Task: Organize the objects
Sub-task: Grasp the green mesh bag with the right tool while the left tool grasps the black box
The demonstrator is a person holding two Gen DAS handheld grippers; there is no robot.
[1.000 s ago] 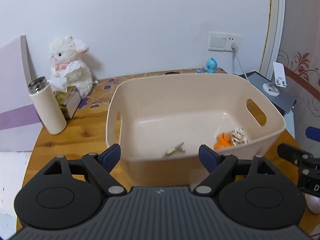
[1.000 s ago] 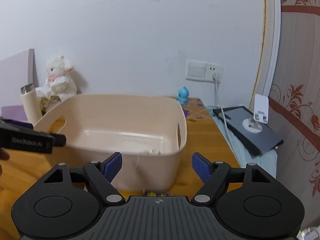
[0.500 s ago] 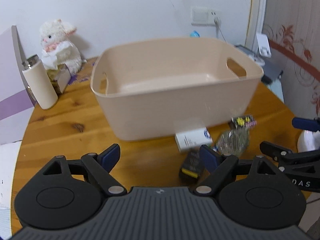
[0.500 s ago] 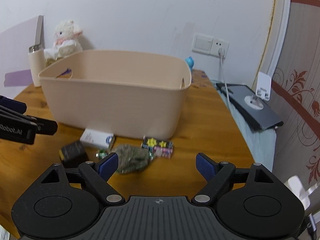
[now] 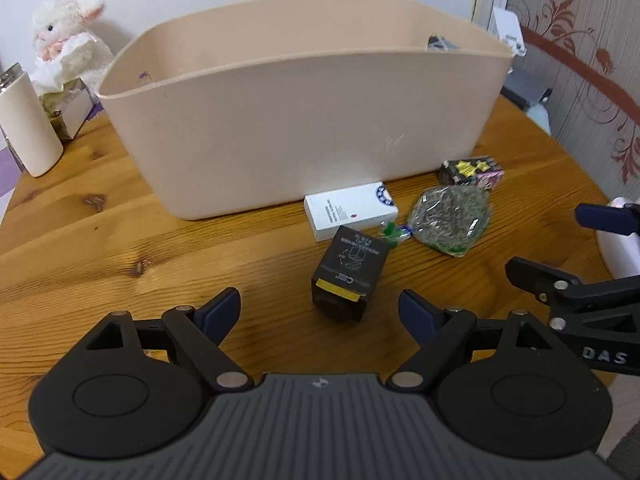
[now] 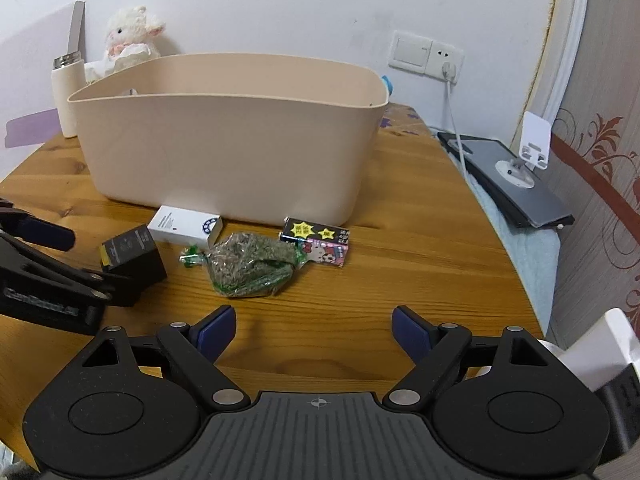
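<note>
A beige plastic bin [image 5: 304,120] [image 6: 228,136] stands on the round wooden table [image 5: 120,240]. In front of it lie a black box [image 5: 349,268] [image 6: 132,256], a white box [image 5: 350,210] [image 6: 184,226], a clear bag of green-grey stuff [image 5: 450,220] [image 6: 250,264] and a colourful cartoon box [image 5: 472,172] [image 6: 316,242]. My left gripper [image 5: 320,308] is open and empty, just short of the black box. My right gripper [image 6: 312,326] is open and empty, near the bag. The bin's inside is hidden.
A white flask [image 5: 28,120] [image 6: 68,92], a tissue box [image 5: 70,106] and a white plush lamb [image 5: 66,40] [image 6: 132,36] stand at the back left. A dark tablet with a phone stand [image 6: 516,172] lies off the table's right edge. A white object [image 5: 618,240] sits at the right.
Both grippers have pulled back and dropped low over the table. The bin's inside has gone out of sight and the loose items in front of it have come into view, now closer.
</note>
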